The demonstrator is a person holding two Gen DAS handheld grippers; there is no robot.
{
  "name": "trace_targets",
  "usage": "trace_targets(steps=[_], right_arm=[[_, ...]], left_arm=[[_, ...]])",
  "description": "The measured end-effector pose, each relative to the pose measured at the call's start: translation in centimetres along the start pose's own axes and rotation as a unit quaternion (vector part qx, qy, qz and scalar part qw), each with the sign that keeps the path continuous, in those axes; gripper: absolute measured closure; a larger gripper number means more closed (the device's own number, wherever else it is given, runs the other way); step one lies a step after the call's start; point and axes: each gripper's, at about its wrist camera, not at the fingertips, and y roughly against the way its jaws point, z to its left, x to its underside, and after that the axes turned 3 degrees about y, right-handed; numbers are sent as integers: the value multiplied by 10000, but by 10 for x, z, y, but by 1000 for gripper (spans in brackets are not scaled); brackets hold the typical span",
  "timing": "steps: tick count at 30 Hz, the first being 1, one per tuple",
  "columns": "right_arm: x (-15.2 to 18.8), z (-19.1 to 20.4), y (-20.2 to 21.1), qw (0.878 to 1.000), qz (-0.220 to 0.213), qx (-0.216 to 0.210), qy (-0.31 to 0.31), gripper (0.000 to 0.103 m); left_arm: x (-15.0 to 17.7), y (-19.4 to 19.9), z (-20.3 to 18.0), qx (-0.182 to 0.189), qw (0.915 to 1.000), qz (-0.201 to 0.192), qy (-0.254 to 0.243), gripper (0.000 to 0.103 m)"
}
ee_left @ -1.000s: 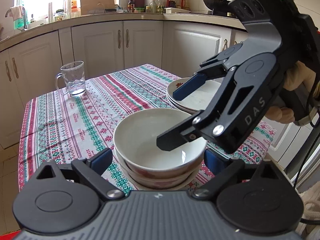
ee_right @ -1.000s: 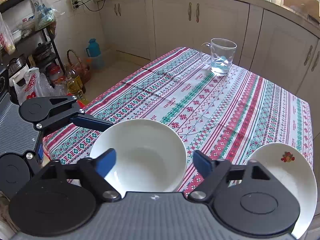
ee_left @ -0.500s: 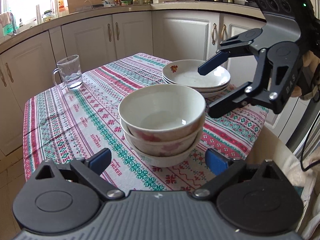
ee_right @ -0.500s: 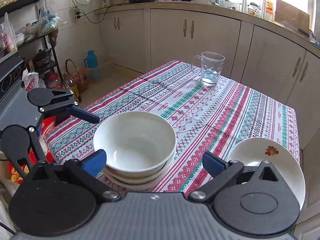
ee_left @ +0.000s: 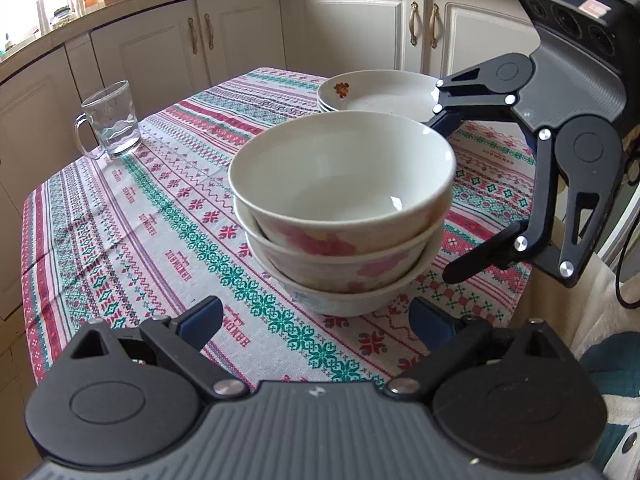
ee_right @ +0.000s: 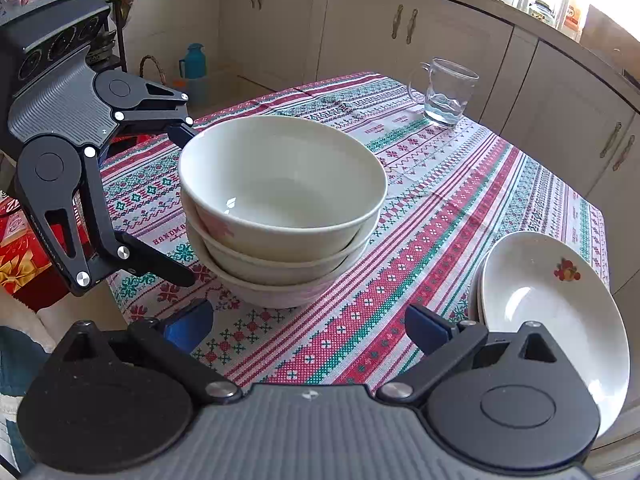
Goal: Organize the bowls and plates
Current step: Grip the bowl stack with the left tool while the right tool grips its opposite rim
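A stack of three white bowls with pink flowers (ee_left: pixel 340 216) stands near the table's front edge; it also shows in the right wrist view (ee_right: pixel 280 208). A stack of white plates with a fruit print (ee_left: pixel 380 92) sits behind it, and in the right wrist view (ee_right: pixel 548 304) at the right. My left gripper (ee_left: pixel 316 320) is open and empty, just short of the bowls. My right gripper (ee_right: pixel 308 326) is open and empty, also just short of them. Each gripper shows in the other's view, the right gripper (ee_left: pixel 448 196) beside the bowls and the left gripper (ee_right: pixel 184 204) on their other side.
A glass mug (ee_left: pixel 108 124) with some water stands at the far side of the patterned tablecloth (ee_left: pixel 132 216). White kitchen cabinets (ee_left: pixel 240 40) run behind the table. A teal flask (ee_right: pixel 194 68) and a red box (ee_right: pixel 16 256) are on the floor.
Both grippers have pulled back and lowered from above the bowl stack to its sides. The top bowl now rests free on the stack.
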Motion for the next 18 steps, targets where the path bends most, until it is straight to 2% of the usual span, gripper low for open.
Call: trace_targets(steps=[4,13,18], right_arm=[[-5,-1,-11,9996,9,-126,251,0],[-18,-9,-25,9944,8,-733,762,1],[-21,-17,-28,9916,32,-960,861,7]], left_arm=[[-3,-6,6,161,9996,60,-208,5],[-10,-16,19,796,9937,94,-786,9],[-15,-19,24,1099,9891,94,-976,12]])
